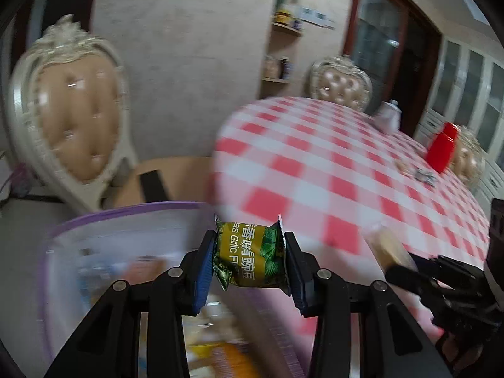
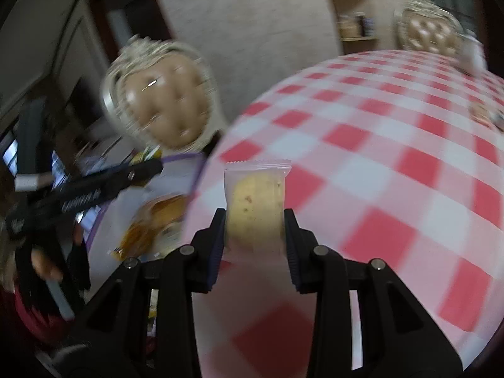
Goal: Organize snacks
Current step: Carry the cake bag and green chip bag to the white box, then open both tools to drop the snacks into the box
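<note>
Left gripper (image 1: 249,253): we see its jaws pinching a green packet (image 1: 249,255); it hangs over the bin (image 1: 126,217) rim, bin at 7 o'clock
Right gripper (image 2: 255,226): we see its jaws clamped on a clear-wrapped cake (image 2: 255,211); above the checked cloth (image 2: 378,163)
Bin: we see blurred snacks inside; off the table's 9 o'clock edge

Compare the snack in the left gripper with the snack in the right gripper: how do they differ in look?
The green snack packet has an opaque green-and-gold printed wrapper; the clear-wrapped pastry shows a pale round cake through an unprinted wrapper. The green packet's crimped ends meet the pads; the pastry's crimped end points up. Both are clamped, in the left gripper and right gripper.
</note>
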The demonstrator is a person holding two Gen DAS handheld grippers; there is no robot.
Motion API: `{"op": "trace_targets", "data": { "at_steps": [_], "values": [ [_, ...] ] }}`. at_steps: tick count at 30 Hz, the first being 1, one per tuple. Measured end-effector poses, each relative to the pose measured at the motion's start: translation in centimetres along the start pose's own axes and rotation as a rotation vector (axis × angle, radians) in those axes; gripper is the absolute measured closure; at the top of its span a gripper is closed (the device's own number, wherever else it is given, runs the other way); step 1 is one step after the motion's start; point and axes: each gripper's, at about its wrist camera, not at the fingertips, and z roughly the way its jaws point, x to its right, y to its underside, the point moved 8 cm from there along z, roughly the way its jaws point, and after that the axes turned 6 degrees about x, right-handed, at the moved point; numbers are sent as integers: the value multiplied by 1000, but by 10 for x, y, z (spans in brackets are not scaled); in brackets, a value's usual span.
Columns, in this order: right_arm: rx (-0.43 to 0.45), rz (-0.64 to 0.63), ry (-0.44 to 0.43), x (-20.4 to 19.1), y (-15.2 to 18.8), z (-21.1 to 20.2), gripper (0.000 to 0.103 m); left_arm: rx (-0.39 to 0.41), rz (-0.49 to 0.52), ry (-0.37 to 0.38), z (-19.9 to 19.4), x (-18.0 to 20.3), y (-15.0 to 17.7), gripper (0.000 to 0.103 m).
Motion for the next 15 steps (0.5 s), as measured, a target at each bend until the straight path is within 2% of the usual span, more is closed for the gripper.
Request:
{"op": "trace_targets", "data": {
  "at_steps": [5, 11, 13, 15],
  "values": [
    [-56, -99, -107, -55, 10, 21, 64, -16, -51, -71, -3, -48, -2, 60],
    [-161, -239, -241, -122, 41, 41, 63, -5, -100, -191, -8, -91, -7, 59],
    [-207, -263, -305, -139, 53, 44, 60, -4, -129, -269, -8, -104, -7, 53],
    [-231, -295, -327, -149, 60, 43, 57, 6, -151, -298, -10, -106, -7, 37]
  ]
}}
